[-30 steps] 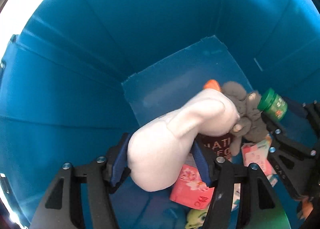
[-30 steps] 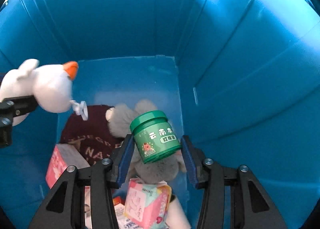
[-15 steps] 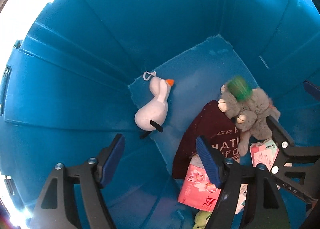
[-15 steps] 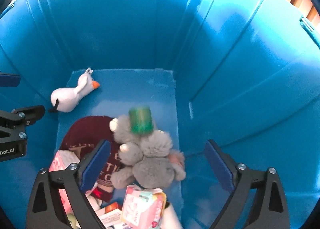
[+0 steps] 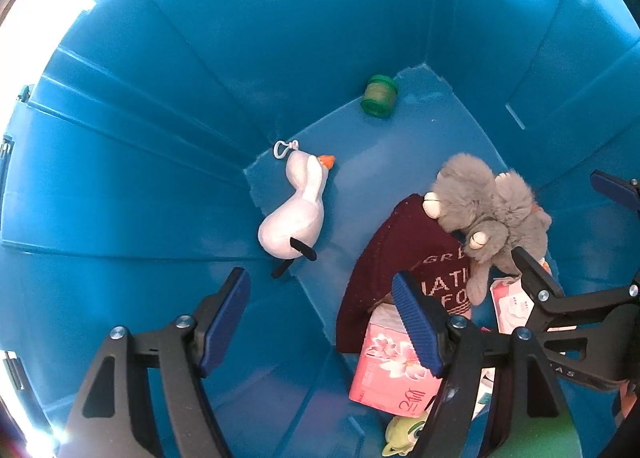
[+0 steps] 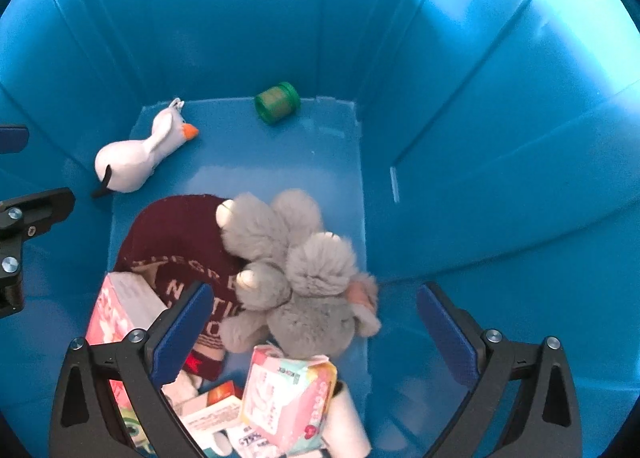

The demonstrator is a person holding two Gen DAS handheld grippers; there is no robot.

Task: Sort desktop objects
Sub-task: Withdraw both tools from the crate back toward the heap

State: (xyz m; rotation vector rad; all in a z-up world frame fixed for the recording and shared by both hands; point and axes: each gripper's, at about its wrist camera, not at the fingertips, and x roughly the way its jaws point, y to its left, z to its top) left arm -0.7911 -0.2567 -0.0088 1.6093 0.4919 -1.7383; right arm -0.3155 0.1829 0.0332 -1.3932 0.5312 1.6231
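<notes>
Both grippers point down into a deep blue bin (image 5: 152, 105). My left gripper (image 5: 320, 282) stands open and empty above the bin floor. A white plush duck (image 5: 296, 213) with an orange beak lies on the floor just beyond it. My right gripper (image 6: 314, 292) is empty, its jaws still opening wide over a grey plush toy (image 6: 296, 258). A small green jar (image 6: 277, 102) lies on its side at the far end of the floor, against the back wall. From the right wrist, the duck (image 6: 132, 161) lies at the far left.
A maroon knit hat (image 6: 176, 242) lies under the grey plush. Pink tissue packs (image 5: 388, 374) and a wipes pack (image 6: 288, 398) are piled at the near end with small boxes. The blue walls (image 6: 480, 97) rise steeply on all sides.
The left gripper let go of the duck, which dropped to the bin floor. The right gripper released the green jar, which fell and rolled to the back wall. Both jaws widened.
</notes>
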